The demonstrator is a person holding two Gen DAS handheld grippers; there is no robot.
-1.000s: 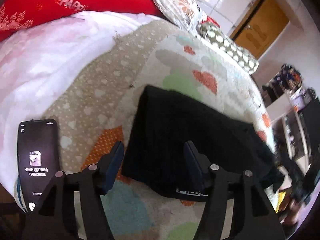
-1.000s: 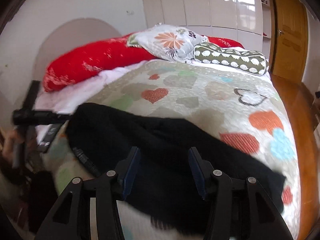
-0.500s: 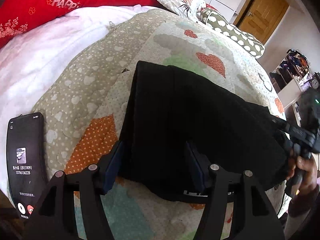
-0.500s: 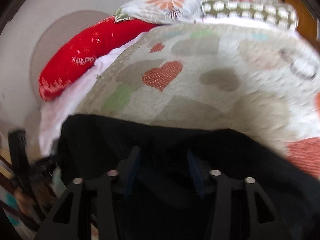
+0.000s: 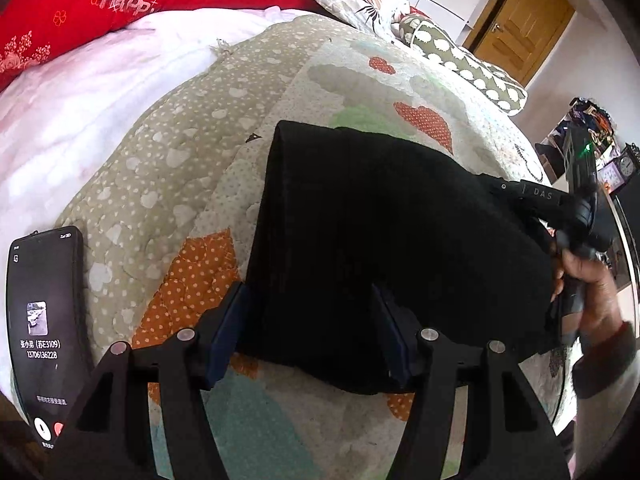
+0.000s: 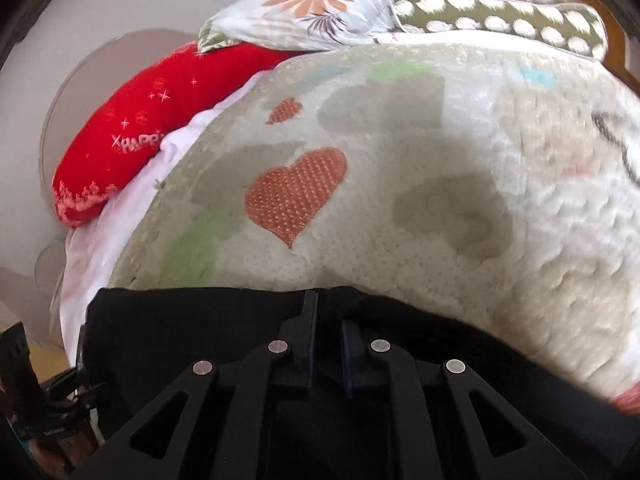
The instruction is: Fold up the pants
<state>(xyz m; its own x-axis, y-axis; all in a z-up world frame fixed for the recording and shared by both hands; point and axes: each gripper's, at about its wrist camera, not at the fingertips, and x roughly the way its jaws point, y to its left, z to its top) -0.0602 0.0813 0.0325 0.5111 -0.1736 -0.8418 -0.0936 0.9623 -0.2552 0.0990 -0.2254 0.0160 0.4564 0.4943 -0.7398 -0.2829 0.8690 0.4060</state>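
Since a second ago, right tool (image 6: 326, 334) has dropped onto the black pants (image 5: 380, 232) on the bed (image 5: 192, 152), jaws closing on cloth. Left tool (image 5: 310, 330) sits half wide around the near edge, so a fold likely comes next.

A home bedroom is shown: a quilted bed (image 5: 224, 128), pillows (image 6: 304, 12) and a wooden door (image 5: 520, 20) are seen.

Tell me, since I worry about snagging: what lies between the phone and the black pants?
Only bare quilt, seen in the left wrist view; the phone and pants lie apart.
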